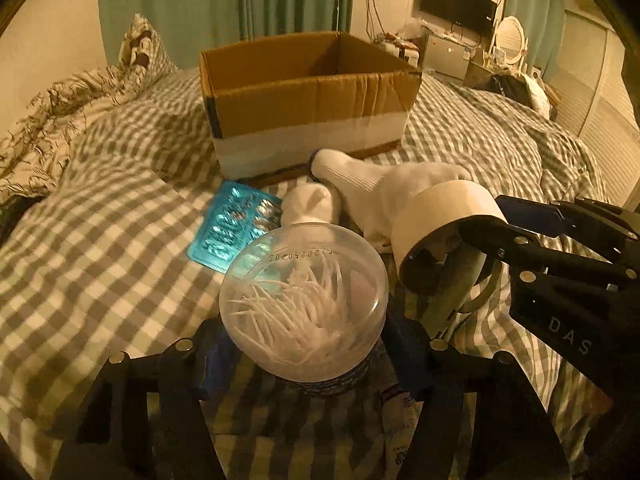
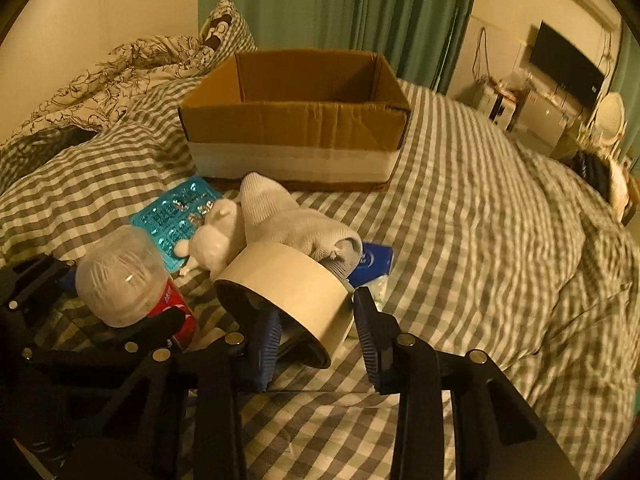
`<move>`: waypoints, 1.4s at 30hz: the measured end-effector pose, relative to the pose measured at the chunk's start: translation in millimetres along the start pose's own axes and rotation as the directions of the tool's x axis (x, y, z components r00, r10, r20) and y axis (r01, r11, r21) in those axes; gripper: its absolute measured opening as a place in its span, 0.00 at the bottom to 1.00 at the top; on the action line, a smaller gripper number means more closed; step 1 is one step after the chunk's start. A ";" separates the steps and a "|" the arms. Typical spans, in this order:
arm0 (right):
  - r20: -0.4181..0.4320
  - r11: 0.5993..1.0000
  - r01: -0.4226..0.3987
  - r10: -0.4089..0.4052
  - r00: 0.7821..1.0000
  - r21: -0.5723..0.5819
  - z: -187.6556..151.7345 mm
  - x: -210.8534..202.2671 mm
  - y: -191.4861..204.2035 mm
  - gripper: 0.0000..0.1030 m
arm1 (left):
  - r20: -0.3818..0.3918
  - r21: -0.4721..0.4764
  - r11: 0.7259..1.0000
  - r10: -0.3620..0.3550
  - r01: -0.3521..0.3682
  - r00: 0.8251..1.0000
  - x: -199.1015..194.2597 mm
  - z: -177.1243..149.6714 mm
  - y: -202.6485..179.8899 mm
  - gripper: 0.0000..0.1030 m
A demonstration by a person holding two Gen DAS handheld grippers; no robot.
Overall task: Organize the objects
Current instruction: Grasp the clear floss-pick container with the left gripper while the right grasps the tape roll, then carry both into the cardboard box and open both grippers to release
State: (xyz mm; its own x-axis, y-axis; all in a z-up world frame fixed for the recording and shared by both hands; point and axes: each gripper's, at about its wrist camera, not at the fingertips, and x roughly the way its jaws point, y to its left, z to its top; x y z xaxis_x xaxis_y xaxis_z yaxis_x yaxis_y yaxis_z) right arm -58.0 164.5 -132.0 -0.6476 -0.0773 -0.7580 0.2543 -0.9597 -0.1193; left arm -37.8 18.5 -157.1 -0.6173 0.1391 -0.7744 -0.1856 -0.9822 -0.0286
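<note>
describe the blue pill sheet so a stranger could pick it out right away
On the grey checked bed stands an open cardboard box. Just before its near left corner lies the blister pack, flat on the cover beside a white sock. It alone is shiny turquoise foil with rows of pill bubbles.

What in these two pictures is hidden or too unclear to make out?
- Brown cardboard box: its floor is hidden by its front wall in both views.
- Dark blue packet: mostly covered by the white sock in the right wrist view.
- Turquoise blister pack: its print is too blurred in both views.
</note>
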 end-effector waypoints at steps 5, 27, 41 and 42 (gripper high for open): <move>0.047 1.000 0.002 -0.003 0.999 0.016 6.7 -21.3 -4.9 0.32 | 0.032 -0.006 1.000 0.008 -0.007 0.999 -14.9 6.3 0.5 0.65; 0.321 0.997 -0.060 0.038 0.946 0.057 54.1 -133.3 -21.5 0.13 | 0.209 -0.036 0.999 0.015 -0.007 0.978 -84.4 49.1 10.0 0.65; 0.352 0.998 -0.050 0.038 0.935 0.025 111.9 -134.1 -54.7 0.13 | 0.299 0.004 1.000 -0.001 0.000 0.954 -100.5 140.8 5.2 0.65; 0.353 0.998 -0.051 0.039 0.935 0.026 116.3 -131.9 -57.6 0.13 | 0.304 0.003 1.000 0.004 -0.005 0.953 -98.5 150.1 5.6 0.65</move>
State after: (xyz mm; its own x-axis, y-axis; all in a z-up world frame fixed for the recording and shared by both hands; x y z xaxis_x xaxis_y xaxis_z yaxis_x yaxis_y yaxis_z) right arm -70.8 198.6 49.4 -0.8493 -0.2048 -0.4867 0.2683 -0.9612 -0.0638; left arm -92.8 18.2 13.9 -0.8215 0.1666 -0.5454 -0.1844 -0.9826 -0.0224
